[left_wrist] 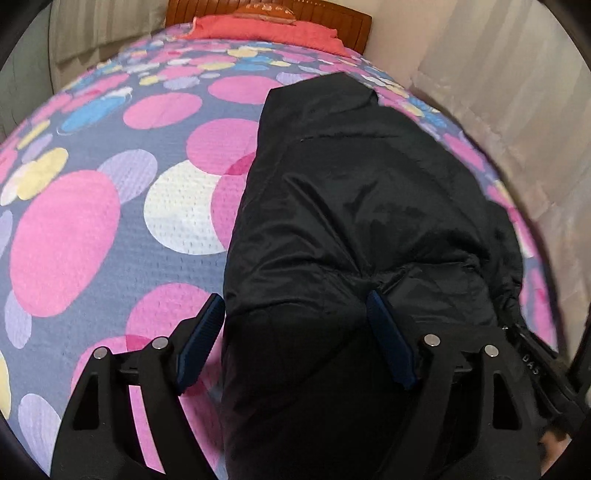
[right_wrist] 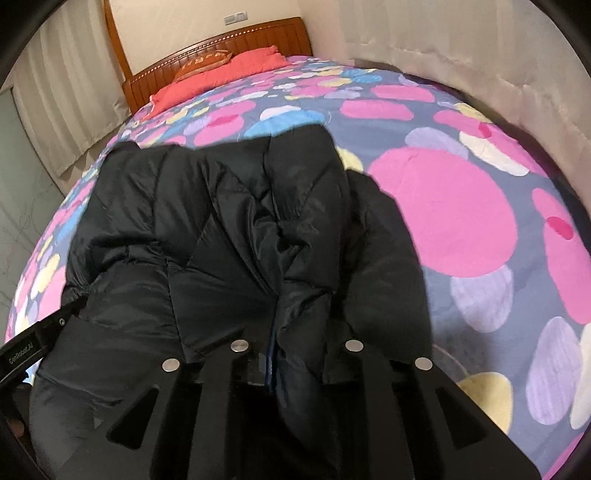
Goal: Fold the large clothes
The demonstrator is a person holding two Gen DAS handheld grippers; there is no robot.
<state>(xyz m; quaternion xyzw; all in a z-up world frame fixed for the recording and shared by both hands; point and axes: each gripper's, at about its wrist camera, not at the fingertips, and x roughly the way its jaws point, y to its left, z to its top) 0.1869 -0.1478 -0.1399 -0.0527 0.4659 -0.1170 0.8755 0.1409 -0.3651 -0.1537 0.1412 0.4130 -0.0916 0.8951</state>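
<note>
A black puffy jacket [left_wrist: 351, 206] lies folded lengthwise on the bed, running away from me. My left gripper [left_wrist: 295, 325] stands open over its near end. The jacket's bulk sits between the two blue pads [left_wrist: 201, 343], and a strip of sheet shows between the left pad and the jacket's edge. In the right wrist view the same jacket [right_wrist: 207, 206] is bunched and quilted. My right gripper [right_wrist: 286, 332] is shut on a raised fold of it; the fabric hides the pads except for a thin blue edge.
A bedspread [left_wrist: 74, 236] with pink, blue, yellow and white circles covers the bed. A red pillow [right_wrist: 221, 72] and a wooden headboard [right_wrist: 258, 35] are at the far end. Pale curtains [left_wrist: 517, 110] hang close along the right side.
</note>
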